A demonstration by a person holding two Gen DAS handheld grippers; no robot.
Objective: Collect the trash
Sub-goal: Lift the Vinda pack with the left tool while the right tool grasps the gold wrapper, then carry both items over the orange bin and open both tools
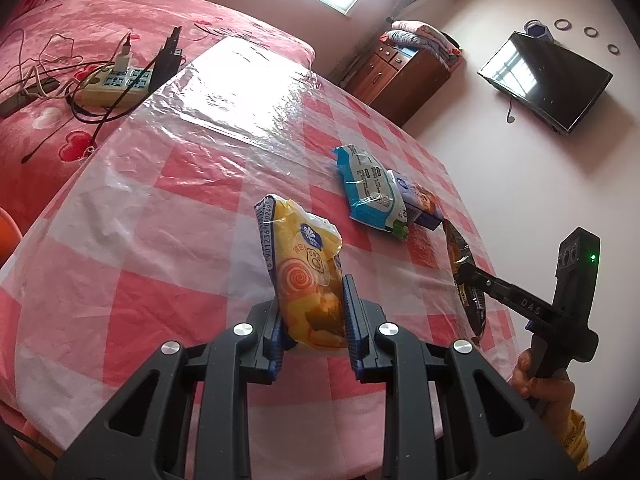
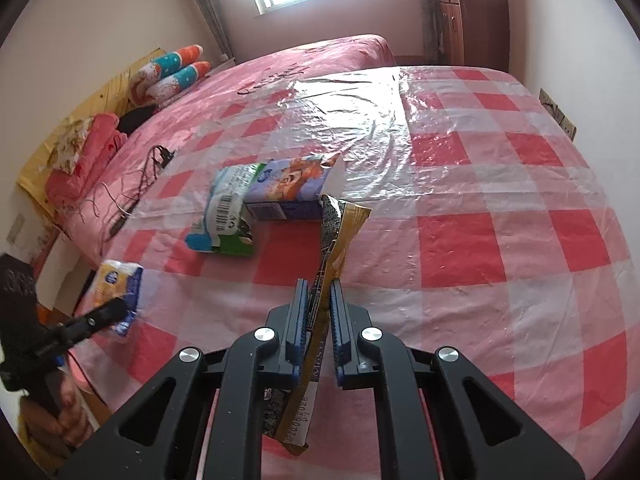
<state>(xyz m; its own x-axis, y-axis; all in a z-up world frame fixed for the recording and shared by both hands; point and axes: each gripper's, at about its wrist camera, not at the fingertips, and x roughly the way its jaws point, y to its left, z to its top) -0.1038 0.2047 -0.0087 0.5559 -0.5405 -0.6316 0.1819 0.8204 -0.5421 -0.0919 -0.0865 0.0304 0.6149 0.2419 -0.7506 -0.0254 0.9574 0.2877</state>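
Note:
My left gripper (image 1: 311, 300) is shut on a yellow snack wrapper (image 1: 304, 268), held upright above the checked tablecloth (image 1: 160, 208). In the right wrist view the same wrapper (image 2: 116, 292) and the left gripper (image 2: 124, 306) show at the left edge. My right gripper (image 2: 319, 300) is shut on a flat gold and black wrapper (image 2: 340, 232), which stands up between the pads. From the left wrist view this right gripper (image 1: 464, 270) pinches the gold wrapper (image 1: 466, 280) at the table's right side. On the cloth lie a blue and white wet-wipe pack (image 2: 228, 212) and a purple carton (image 2: 288, 188).
The table has a shiny plastic cover (image 2: 460, 152). Beside it is a pink bed (image 1: 80, 40) with a power strip (image 1: 116, 84) and cables. A wooden cabinet (image 1: 400, 68) and a wall TV (image 1: 548, 80) stand beyond. A person's hand (image 1: 540, 384) holds the right gripper.

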